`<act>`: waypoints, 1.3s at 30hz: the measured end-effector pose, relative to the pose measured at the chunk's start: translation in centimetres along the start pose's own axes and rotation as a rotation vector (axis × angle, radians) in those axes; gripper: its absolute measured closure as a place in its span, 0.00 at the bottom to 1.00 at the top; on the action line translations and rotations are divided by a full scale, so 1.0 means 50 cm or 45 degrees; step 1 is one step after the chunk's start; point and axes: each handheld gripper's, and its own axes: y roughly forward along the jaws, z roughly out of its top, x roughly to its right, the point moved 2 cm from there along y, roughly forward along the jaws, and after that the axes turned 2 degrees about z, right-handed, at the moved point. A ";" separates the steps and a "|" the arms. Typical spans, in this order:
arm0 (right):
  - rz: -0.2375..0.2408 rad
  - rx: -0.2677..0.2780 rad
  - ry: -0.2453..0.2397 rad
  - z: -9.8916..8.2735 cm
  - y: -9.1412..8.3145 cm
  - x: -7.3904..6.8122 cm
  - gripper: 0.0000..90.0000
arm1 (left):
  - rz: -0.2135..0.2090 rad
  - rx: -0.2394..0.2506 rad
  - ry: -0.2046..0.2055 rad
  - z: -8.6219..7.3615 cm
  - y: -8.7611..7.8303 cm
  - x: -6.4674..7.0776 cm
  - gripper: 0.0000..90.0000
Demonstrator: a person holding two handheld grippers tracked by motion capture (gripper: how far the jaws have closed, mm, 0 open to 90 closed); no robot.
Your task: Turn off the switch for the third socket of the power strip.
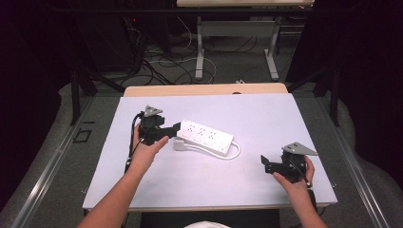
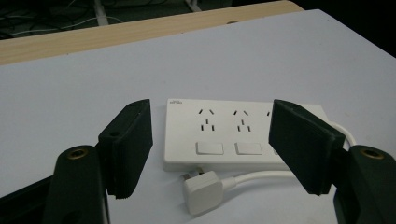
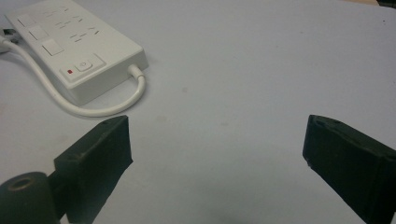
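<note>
Power strip [image 1: 206, 137]: white, lies flat on the table [image 1: 266, 118], directly ahead of the left claw [image 1: 172, 129] and just beyond its tips. In the left gripper view the strip [image 2: 224, 133] runs crosswise to the jaws, long axis left to right, with its near long edge facing the claw. Jaws stand spread wide, nothing between them.

Plug [image 2: 202, 190]: white, on the table between the claw and the strip's near edge, just short of the strip. Prongs appear to point toward the strip; the angle is poor, not certain. Cord [image 2: 261, 176] trails from the plug to the right, past the right jaw.

Right claw [image 1: 266, 163]: well apart from the strip, held low near the table's near edge. Jaws spread, empty. From it the strip [image 3: 77, 49] lies ahead and to the left, switch end nearest, cord [image 3: 100, 109] looping out of that end.

Judgement: left hand [image 1: 147, 152] is much the nearer. Plug sits roughly centred in its jaw gap, so a short advance and close would likely take it.
</note>
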 end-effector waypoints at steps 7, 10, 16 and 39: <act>0.000 -0.001 -0.002 0.000 0.000 0.002 0.08 | 0.002 -0.021 -0.005 0.000 0.025 0.009 0.35; 0.000 -0.002 -0.003 0.000 0.000 0.002 0.08 | 0.008 -0.037 0.002 -0.002 0.035 0.011 0.36; 0.001 -0.002 -0.001 0.000 0.000 0.003 0.08 | 0.012 -0.080 -0.004 -0.005 0.050 0.010 0.39; 0.009 -0.009 0.012 -0.003 0.003 0.006 0.09 | -0.026 -0.253 -0.105 -0.022 0.108 0.002 0.70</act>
